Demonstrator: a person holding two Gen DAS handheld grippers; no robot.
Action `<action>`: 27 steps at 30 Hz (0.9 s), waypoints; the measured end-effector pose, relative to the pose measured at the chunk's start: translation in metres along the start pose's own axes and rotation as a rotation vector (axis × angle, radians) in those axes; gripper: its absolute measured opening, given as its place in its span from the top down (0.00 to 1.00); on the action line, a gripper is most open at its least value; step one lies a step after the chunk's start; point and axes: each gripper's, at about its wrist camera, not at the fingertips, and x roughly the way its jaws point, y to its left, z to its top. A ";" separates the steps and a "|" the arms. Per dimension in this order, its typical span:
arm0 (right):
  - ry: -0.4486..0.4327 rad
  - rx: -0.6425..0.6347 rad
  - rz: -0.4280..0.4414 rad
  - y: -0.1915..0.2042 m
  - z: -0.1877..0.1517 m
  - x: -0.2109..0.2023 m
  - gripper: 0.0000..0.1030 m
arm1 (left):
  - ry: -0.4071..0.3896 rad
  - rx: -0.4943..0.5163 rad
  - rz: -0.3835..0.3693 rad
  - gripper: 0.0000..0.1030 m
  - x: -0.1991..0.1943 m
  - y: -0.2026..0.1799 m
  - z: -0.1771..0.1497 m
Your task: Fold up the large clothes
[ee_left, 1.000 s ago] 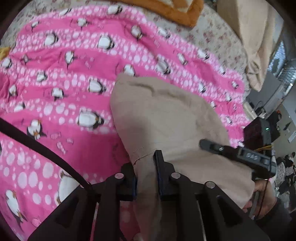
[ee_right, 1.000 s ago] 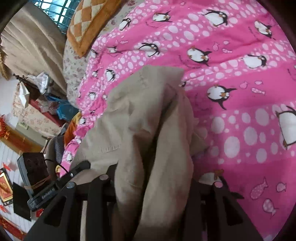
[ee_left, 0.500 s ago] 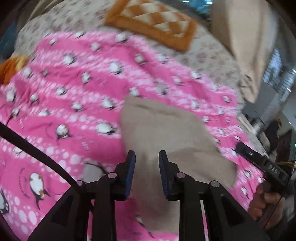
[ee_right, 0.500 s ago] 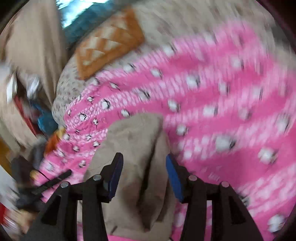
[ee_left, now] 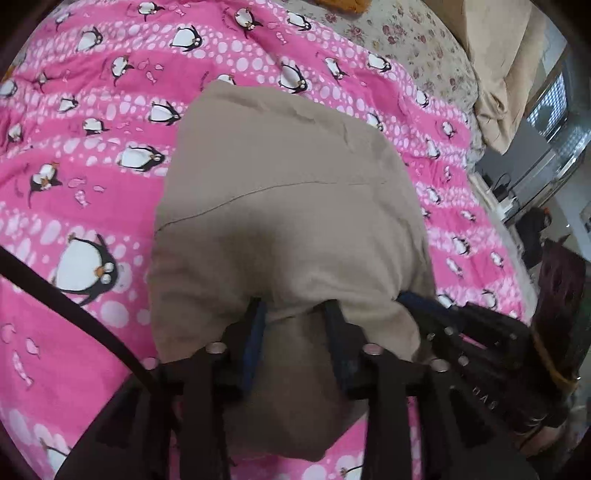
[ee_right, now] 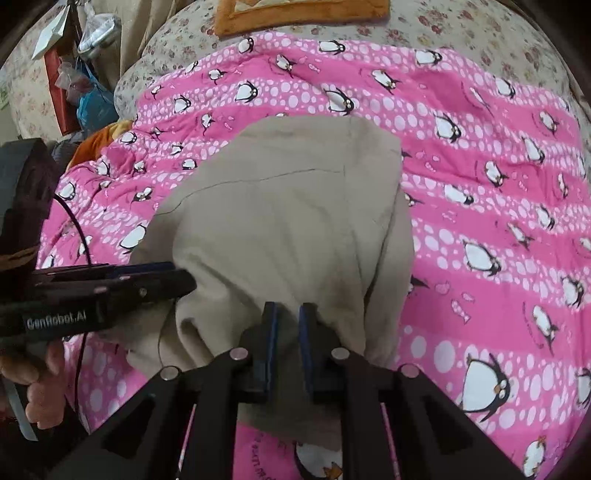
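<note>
A beige garment (ee_left: pixel 288 192) lies folded in a bundle on the pink penguin blanket (ee_left: pixel 92 177); it also shows in the right wrist view (ee_right: pixel 295 206). My left gripper (ee_left: pixel 295 314) has its near edge of cloth between its blue pads, which stand a hand-width apart with fabric bunched over them. My right gripper (ee_right: pixel 286 314) is shut on the garment's near fold. The left gripper shows in the right wrist view (ee_right: pixel 177 280) pushed into the garment's left side. The right gripper shows in the left wrist view (ee_left: pixel 417 302) at the garment's right edge.
The pink blanket (ee_right: pixel 498 221) covers a floral bedspread (ee_right: pixel 461 22). An orange patterned cushion (ee_right: pixel 303 11) lies at the far end. Beige curtain (ee_left: pixel 506 55) and a window are at the right; bags and clutter (ee_right: pixel 88 92) stand beside the bed at the left.
Both grippers were raised and open above the garment half a second ago. They have come down onto its near edge, and the right one has closed on the cloth.
</note>
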 end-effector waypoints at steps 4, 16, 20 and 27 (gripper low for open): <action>0.005 0.002 0.016 0.005 0.001 0.004 0.88 | 0.013 0.106 -0.005 0.39 0.007 -0.023 -0.001; 0.017 0.057 0.053 -0.002 0.002 0.003 0.88 | -0.032 0.052 0.042 0.38 0.009 -0.026 0.000; 0.017 0.068 0.063 -0.003 0.001 0.004 0.87 | -0.028 0.047 0.034 0.38 0.008 -0.025 0.000; 0.019 0.041 0.056 0.000 0.001 0.002 0.86 | -0.020 0.059 0.021 0.37 0.006 -0.024 0.000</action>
